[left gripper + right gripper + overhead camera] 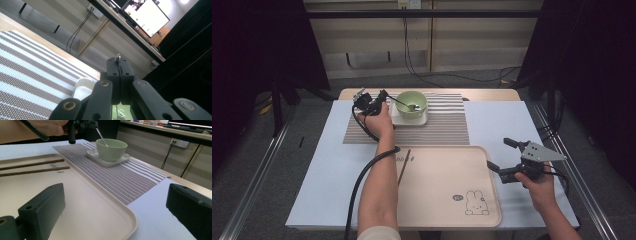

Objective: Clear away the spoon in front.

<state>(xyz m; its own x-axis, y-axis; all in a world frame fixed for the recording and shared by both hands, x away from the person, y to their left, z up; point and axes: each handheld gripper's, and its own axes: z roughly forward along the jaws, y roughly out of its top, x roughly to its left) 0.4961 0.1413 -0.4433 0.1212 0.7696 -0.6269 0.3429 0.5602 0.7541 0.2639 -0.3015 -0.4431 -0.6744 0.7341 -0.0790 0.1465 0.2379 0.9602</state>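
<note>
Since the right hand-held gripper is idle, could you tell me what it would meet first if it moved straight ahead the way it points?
Probably the tray: the right hand-held gripper, jaws open, points low across its corner towards the striped mat. How high it hovers is unclear.

Glossy ceramic-looking green bowl [111, 149], shiny metal spoon [102, 137], woven striped placemat [130, 179].

Open approach: the tray [447, 190] surface right of the 2 chopsticks [404, 166], and bare table [507, 125] right of the striped mat [447, 127]. Obstructions: green bowl [411, 104] on its white dish [398, 120], with the left gripper [382, 96] and forearm [379, 185] crossing the tray's left edge.
</note>
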